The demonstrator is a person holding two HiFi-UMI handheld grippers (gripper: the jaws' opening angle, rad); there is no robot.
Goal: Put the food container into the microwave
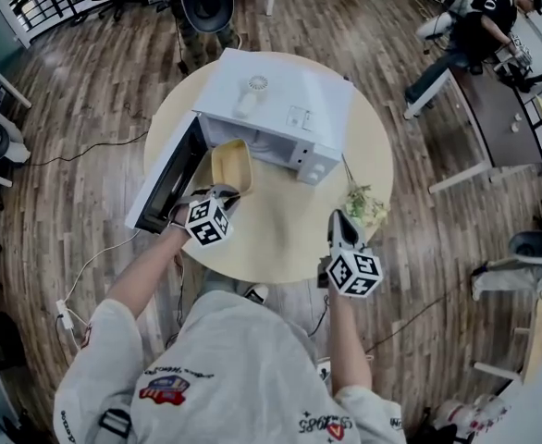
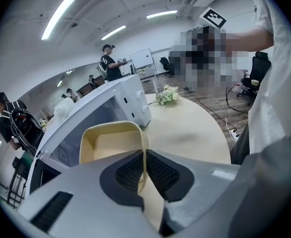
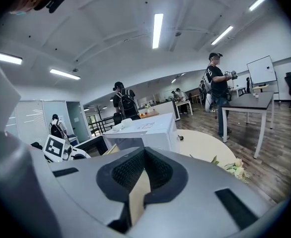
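A pale yellow food container (image 1: 232, 163) hangs just in front of the white microwave (image 1: 271, 100), whose door (image 1: 167, 174) stands open to the left. My left gripper (image 1: 223, 192) is shut on the container's near rim. In the left gripper view the rim runs between the pads (image 2: 158, 171), the container (image 2: 110, 143) stretches ahead, and the microwave (image 2: 110, 103) lies beyond it. My right gripper (image 1: 342, 220) hovers over the round table (image 1: 280, 239) to the right. It is shut (image 3: 144, 155) with nothing held. The microwave (image 3: 145, 130) is ahead of it.
A small bunch of flowers (image 1: 365, 206) lies on the table's right side, close to my right gripper. A cable (image 1: 86, 151) trails over the wooden floor at the left. A person (image 1: 470, 26) works at a desk (image 1: 493, 109) at the far right. Office chairs stand behind the table.
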